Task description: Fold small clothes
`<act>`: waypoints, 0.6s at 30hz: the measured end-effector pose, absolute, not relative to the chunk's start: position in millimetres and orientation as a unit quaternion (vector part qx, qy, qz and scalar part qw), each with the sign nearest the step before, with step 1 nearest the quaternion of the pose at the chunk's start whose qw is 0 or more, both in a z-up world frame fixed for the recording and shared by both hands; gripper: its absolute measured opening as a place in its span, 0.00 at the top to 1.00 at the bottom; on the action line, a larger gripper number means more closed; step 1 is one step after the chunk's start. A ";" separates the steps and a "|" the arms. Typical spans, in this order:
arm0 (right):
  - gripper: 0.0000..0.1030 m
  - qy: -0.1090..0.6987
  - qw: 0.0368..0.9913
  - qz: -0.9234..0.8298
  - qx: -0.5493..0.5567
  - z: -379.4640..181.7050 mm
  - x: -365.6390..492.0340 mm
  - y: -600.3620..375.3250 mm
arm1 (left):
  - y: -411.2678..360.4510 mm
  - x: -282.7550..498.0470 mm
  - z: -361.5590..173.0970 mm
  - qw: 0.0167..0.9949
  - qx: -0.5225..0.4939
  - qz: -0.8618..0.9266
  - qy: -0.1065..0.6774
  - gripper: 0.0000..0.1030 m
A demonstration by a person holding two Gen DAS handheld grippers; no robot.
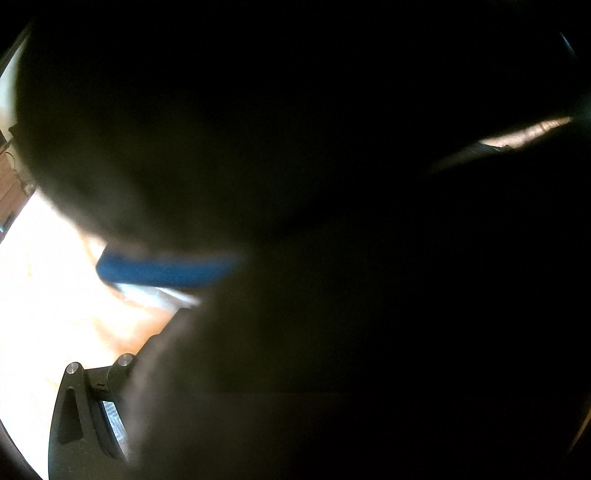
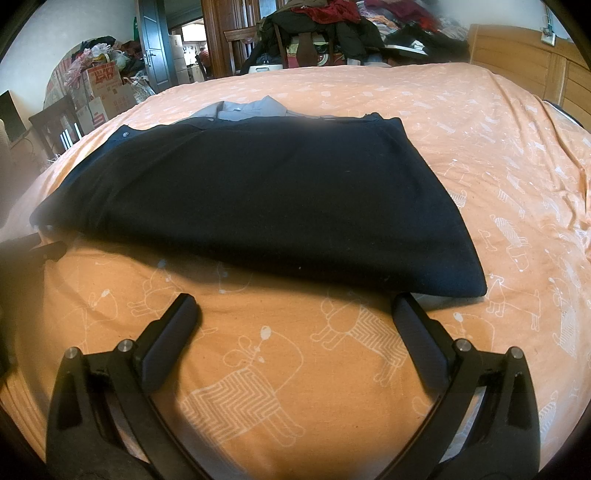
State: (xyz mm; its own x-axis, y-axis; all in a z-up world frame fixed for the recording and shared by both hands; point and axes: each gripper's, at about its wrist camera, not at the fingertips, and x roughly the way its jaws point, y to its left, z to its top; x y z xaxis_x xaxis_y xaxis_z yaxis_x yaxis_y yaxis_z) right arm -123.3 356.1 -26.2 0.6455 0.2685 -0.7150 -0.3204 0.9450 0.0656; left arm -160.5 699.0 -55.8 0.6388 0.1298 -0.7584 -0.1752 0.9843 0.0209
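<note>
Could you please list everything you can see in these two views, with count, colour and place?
Dark garment: one, navy-black, laid flat on the bed; it also blocks most of the left wrist view.
Grey shirt: one, grey, behind the dark garment, partly under it.
Bed sheet: one, orange with white animal drawings, covering the bed.
Clothes pile: one heap, mixed colours, beyond the bed.
Cardboard boxes: several, brown and white, far left.
Headboard: one, wooden, far right.
Right gripper: one, black, open, at the garment's near edge.
Left gripper: one, black, mostly covered by fabric.
</note>
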 end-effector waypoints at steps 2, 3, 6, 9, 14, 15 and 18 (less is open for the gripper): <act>0.00 0.388 0.906 0.162 -0.033 -26.2 -123.3 356.1 | 699.3 -159.7 -56.6 0.903 -0.027 0.084 0.421 0.00; 0.00 0.388 0.906 0.162 -0.033 -26.3 -123.3 356.1 | 700.5 -159.4 -56.5 0.902 -0.030 0.082 0.423 0.00; 0.00 0.388 0.906 0.162 -0.033 -26.2 -123.3 356.1 | 705.2 -159.8 -54.5 0.898 -0.042 0.065 0.433 0.00; 0.00 0.388 0.906 0.163 -0.033 -26.3 -123.3 356.1 | 719.2 -164.4 -48.7 0.894 -0.069 0.025 0.443 0.00; 0.00 0.388 0.906 0.162 -0.033 -26.4 -123.2 356.2 | 741.6 -191.9 -38.8 0.888 -0.166 -0.027 0.427 0.03; 0.00 0.388 0.906 0.162 -0.033 -26.4 -123.2 356.2 | 749.5 -198.0 -36.9 0.887 -0.185 -0.031 0.421 0.07; 0.00 0.388 0.906 0.162 -0.033 -26.4 -123.2 356.2 | 772.3 -206.1 -34.7 0.880 -0.248 -0.034 0.404 0.26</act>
